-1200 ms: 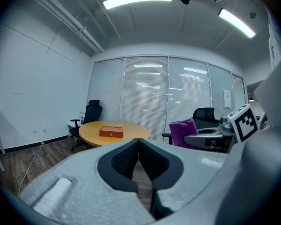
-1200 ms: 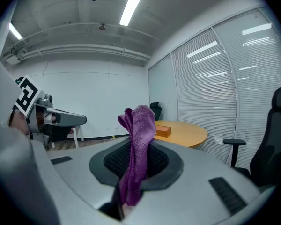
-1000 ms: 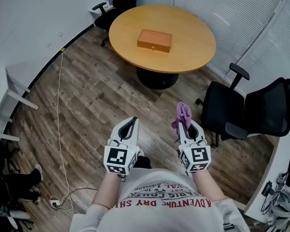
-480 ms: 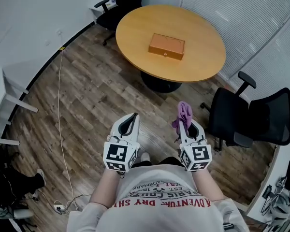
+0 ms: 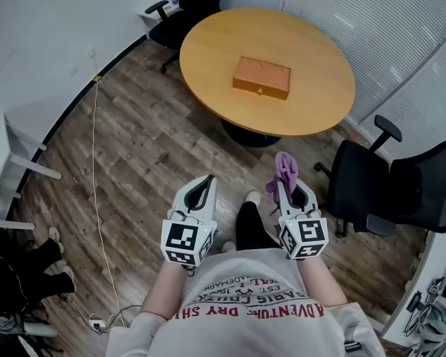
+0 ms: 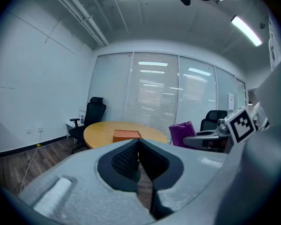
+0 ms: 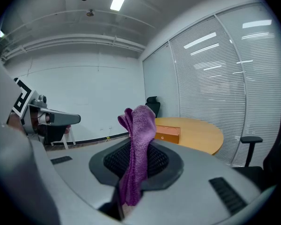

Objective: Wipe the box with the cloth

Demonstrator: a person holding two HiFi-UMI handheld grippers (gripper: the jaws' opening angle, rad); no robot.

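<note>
Box [image 5: 262, 78] sits on the round table [image 5: 208, 43], well ahead, not yet wiped. Purple cloth [image 5: 285, 169] is pinched in the right gripper [image 5: 288, 188] (bunched past the tips). Left gripper [image 5: 203, 192] has jaws pressed together, empty. Approach and wiping left.

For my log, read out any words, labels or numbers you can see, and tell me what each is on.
"ADVENTURE. DRY SH": upside down on the person's shirt, cut off at the edge.
Smaller shirt lines: too blurred to read.
No print shows on the box or the cloth.
</note>
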